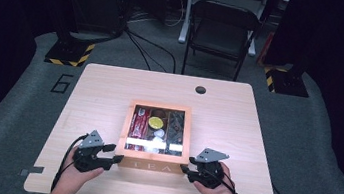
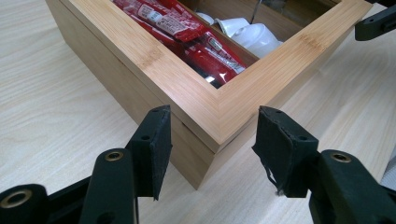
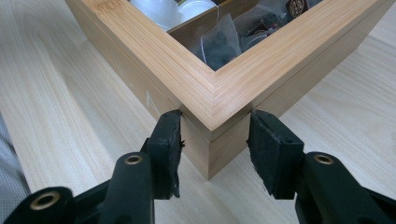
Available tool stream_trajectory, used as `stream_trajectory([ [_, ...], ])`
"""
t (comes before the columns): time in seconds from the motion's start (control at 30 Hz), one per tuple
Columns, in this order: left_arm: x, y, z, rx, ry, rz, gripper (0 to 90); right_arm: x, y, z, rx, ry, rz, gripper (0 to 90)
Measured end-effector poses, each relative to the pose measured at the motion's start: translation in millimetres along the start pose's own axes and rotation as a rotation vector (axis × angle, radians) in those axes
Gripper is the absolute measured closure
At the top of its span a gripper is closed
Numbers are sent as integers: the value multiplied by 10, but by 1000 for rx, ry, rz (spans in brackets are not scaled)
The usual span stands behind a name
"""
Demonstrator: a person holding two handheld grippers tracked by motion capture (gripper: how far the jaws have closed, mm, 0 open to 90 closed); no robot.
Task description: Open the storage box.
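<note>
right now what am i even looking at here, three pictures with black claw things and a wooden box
A person sits at a wooden table and holds a hand tool in each hand: a two-jaw gripper. The high view looks down from above the person; the left gripper and right gripper sit at the two near corners of a wooden tea box with a windowed lid. The other two pictures come from cameras riding on each gripper, looking along its black jaws. In the left gripper view the jaws straddle a box corner without touching; red packets show inside. In the right gripper view the pads appear to touch the other corner, over dark tea bags.
</note>
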State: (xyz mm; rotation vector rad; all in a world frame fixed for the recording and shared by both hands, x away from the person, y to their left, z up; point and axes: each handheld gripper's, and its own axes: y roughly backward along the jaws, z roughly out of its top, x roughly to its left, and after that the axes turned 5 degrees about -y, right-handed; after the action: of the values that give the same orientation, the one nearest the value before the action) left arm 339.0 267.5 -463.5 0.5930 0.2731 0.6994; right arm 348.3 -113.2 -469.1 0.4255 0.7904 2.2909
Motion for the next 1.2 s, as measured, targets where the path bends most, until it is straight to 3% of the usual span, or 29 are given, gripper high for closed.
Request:
stream_trajectory([
  [0.43,-37,8,14,8,-23,7,443,17,29,10,-12,5,-9,590],
  [0.73,-68,-17,28,19,-37,10,470,18,89,38,-58,-9,-9,600],
  [1.0,-74,-55,70,5,-9,41,505,19,98,46,-68,-16,-10,601],
  [1.2,-64,-6,149,0,-10,49,493,4,130,78,-93,-28,0,601],
])
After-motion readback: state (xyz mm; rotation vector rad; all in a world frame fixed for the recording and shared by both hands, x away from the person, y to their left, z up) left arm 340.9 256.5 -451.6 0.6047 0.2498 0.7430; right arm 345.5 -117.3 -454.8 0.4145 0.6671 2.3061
